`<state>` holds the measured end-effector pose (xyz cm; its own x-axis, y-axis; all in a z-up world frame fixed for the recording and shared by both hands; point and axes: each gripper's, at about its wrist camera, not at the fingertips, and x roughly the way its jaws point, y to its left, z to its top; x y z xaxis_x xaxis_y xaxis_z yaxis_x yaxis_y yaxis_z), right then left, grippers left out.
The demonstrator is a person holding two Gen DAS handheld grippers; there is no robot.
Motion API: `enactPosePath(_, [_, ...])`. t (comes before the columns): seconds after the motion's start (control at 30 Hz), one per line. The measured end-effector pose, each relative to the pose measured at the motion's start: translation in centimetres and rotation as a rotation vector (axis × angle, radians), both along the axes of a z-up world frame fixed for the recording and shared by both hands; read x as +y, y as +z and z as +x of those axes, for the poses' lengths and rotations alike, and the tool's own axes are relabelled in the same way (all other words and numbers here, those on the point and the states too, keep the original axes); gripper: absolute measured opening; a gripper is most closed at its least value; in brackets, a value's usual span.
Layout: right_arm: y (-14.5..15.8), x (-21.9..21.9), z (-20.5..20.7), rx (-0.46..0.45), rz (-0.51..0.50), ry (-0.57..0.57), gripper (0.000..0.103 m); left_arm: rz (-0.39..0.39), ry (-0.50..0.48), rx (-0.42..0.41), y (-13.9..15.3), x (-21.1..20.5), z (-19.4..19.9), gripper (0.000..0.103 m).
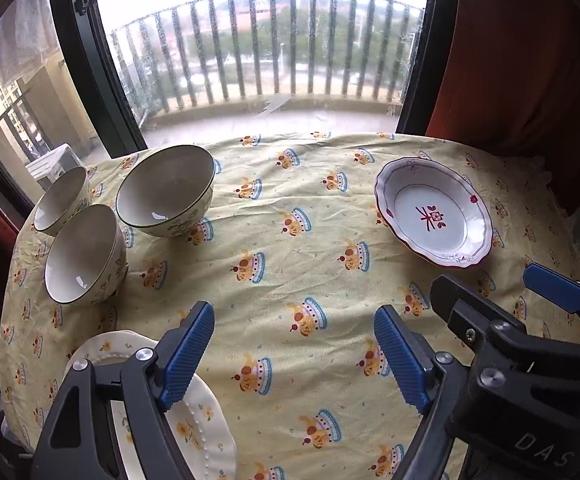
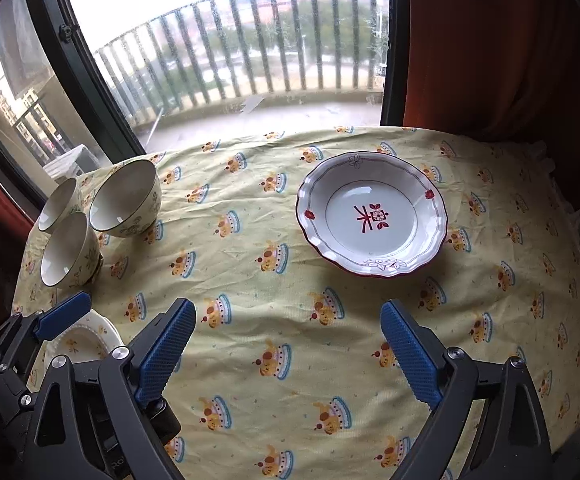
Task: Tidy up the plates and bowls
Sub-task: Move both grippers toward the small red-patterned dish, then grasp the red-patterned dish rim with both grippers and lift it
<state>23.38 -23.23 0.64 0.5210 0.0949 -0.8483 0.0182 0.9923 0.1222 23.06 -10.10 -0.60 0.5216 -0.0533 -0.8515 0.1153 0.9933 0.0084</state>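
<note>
Both wide-open and empty, the right gripper (image 2: pixel 285 350) is facing the red-rimmed plate (image 2: pixel 372 214) at upper centre, the left gripper (image 1: pixel 294 360) standing farther from it.

Both wrist cameras look steeply down, side by side, sharing the tablecloth (image 1: pixel 290 248) and window (image 2: pixel 229 40).

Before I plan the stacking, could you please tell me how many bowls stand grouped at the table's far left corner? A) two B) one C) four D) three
D: three cream bowls with dark rims sit upright close together, the largest bowl at the back right, a smaller bowl at the left, another bowl nearest the camera.
</note>
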Motion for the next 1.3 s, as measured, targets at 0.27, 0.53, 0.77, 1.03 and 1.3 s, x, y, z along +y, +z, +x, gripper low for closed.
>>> enactPosePath(0.27, [-0.6,-5.1,3.0,-0.003,0.027,-0.024,0.097,-0.015,0.016,0.028,-0.5,-4.7,3.2,0.088])
enactPosePath(0.53, [-1.5,-9.0,6.5,-0.021,-0.001,-0.076,0.097,0.009,0.012,0.006,-1.9,-8.4,7.1,0.088])
enactPosePath(0.77, [-3.7,-11.4,10.1,-0.007,-0.042,-0.134,0.097,0.023,0.020,0.004,-4.2,-10.8,11.1,0.088])
enactPosePath(1.03, [-7.2,-13.7,13.5,0.012,-0.018,-0.190,0.096,0.021,0.005,0.045,-7.6,-12.4,14.9,0.086])
enactPosePath(1.3, [-10.0,-14.4,15.1,0.058,-0.001,-0.213,0.087,0.015,-0.011,0.089,-10.1,-13.0,16.2,0.079])
